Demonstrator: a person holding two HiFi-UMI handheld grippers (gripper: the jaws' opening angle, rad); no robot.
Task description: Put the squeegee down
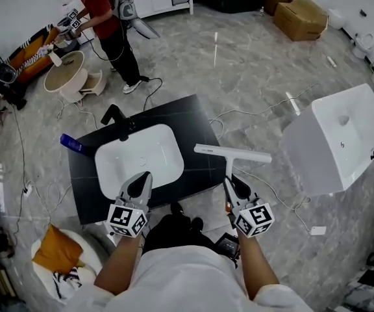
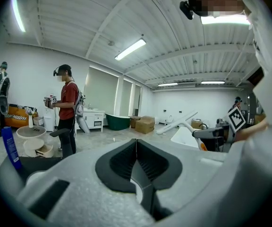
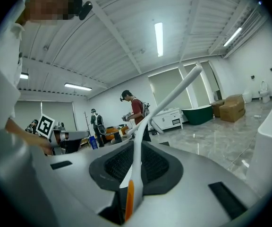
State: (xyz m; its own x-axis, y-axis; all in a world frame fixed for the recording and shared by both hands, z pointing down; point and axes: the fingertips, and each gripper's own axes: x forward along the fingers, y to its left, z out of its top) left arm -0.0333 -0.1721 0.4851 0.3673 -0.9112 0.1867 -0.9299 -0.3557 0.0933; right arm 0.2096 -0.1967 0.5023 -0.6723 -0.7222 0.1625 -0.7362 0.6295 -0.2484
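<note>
Your left gripper (image 1: 144, 175) sits at the near rim of the sink (image 1: 112, 168), above its near right corner. Its jaws are pressed together with nothing between them; the left gripper view (image 2: 136, 151) shows the ribbed pads meeting on one line.

Your right gripper (image 1: 233, 182) is off the sink's right side, beside the right edge of the black counter (image 1: 193, 119) that carries the sink. Its jaws are clamped on the handle of the squeegee (image 1: 232, 153). In the right gripper view (image 3: 135, 167) the white handle with its orange strip runs out between the pads.

The squeegee is in that grip, not lying on anything. The handle points away from you and the white blade lies crosswise at the far end, to the right of the sink and level with its middle. In the right gripper view the blade (image 3: 174, 93) slants up against the ceiling; the left gripper view shows it (image 2: 176, 123) as a pale bar.

A black tap (image 1: 117, 119) stands at the sink's far left corner. A blue bottle (image 1: 73, 143) lies on the counter left of the sink.

Further right of the sink, a separate white basin (image 1: 336, 142) stands on the floor. Beyond the sink on the left, a person in a red top (image 1: 102, 12) stands by a round table (image 1: 63, 73). Cardboard boxes (image 1: 300, 15) sit far beyond it on the right.
</note>
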